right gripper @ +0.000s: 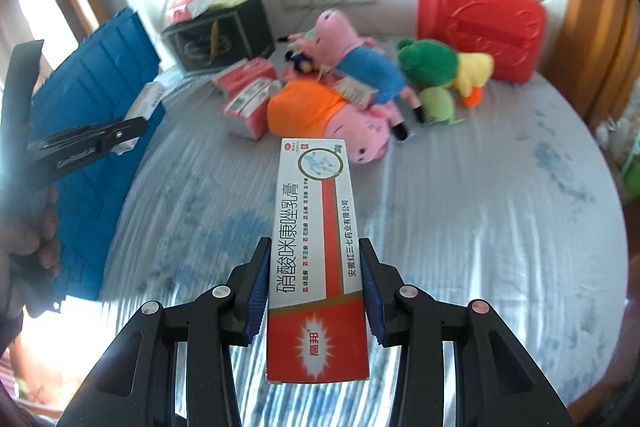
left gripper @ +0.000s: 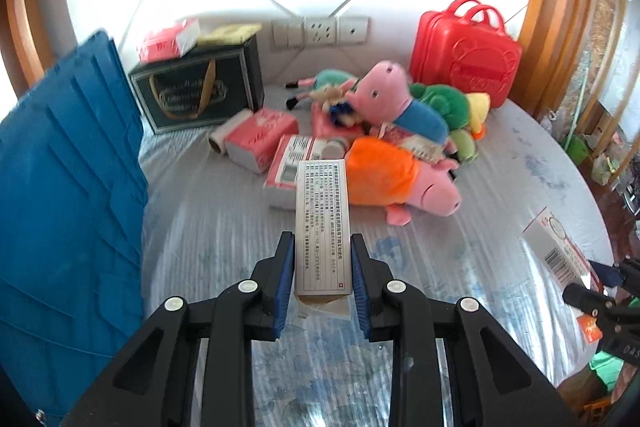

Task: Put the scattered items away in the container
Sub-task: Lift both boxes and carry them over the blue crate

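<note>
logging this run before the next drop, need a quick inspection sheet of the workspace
surface: round table under a pale blue-patterned cover.
job's things: blue plastic crate at left; grey printed carton and red-and-white ointment carton held.
clutter: pig plush in orange dress, pig plush in blue, green-and-yellow duck plush, pink-and-white boxes, dark gift box.
grippers: left tool and right tool each clamp a carton.
cables: nothing seen.
surroundings: red plastic case, wall sockets.

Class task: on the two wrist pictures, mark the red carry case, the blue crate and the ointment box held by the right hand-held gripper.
red carry case (right gripper: pixel 480 27), right wrist view, front panel.
blue crate (left gripper: pixel 68 187), left wrist view, ribbed side wall.
ointment box (right gripper: pixel 316 247), right wrist view, printed top face.
</note>
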Available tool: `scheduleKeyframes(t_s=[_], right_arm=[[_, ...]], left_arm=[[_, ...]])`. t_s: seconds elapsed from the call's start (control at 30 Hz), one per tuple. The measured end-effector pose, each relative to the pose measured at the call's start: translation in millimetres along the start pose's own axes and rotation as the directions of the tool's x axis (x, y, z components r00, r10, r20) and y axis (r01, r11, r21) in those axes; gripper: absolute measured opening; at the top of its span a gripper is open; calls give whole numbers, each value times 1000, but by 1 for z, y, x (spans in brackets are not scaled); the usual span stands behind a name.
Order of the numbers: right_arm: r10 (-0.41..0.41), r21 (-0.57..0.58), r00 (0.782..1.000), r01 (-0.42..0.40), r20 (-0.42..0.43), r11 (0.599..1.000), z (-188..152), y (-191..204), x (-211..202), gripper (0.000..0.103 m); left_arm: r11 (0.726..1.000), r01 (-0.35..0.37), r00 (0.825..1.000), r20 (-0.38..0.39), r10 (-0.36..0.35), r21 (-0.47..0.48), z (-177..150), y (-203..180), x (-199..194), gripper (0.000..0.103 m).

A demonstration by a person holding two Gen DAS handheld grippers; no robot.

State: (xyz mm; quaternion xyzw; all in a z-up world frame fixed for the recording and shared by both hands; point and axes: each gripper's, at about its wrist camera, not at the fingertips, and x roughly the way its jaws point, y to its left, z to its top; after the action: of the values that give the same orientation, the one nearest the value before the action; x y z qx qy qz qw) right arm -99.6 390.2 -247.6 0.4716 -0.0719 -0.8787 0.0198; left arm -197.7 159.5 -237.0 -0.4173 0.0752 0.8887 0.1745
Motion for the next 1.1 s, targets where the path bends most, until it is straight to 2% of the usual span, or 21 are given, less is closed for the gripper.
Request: scheduleKeyframes(t_s=[0.27, 0.43, 0.63, 0.83, 1.1], right_arm=[[-49, 85, 994, 40, 98, 996, 25, -5, -66, 40], [-45, 117, 985, 25, 169, 993, 40, -3, -105, 40], [-20, 76, 979, 5, 201, 997, 49, 12, -131, 40], [31, 46, 969, -43, 244, 998, 54, 26, -156, 40], [65, 4, 961, -69, 268, 998, 62, 41, -169, 40]], left_arm=[[997, 41, 998, 51, -44, 64, 23, -12, -67, 26], [995, 39, 994, 98, -48, 93, 35, -18, -106, 26], [995, 25, 985, 167, -40, 92, 50, -19, -151, 26], [994, 55, 968, 238, -77, 98, 60, -26, -197, 26], [996, 43, 964, 260, -63, 83, 54, -26, -216, 26]])
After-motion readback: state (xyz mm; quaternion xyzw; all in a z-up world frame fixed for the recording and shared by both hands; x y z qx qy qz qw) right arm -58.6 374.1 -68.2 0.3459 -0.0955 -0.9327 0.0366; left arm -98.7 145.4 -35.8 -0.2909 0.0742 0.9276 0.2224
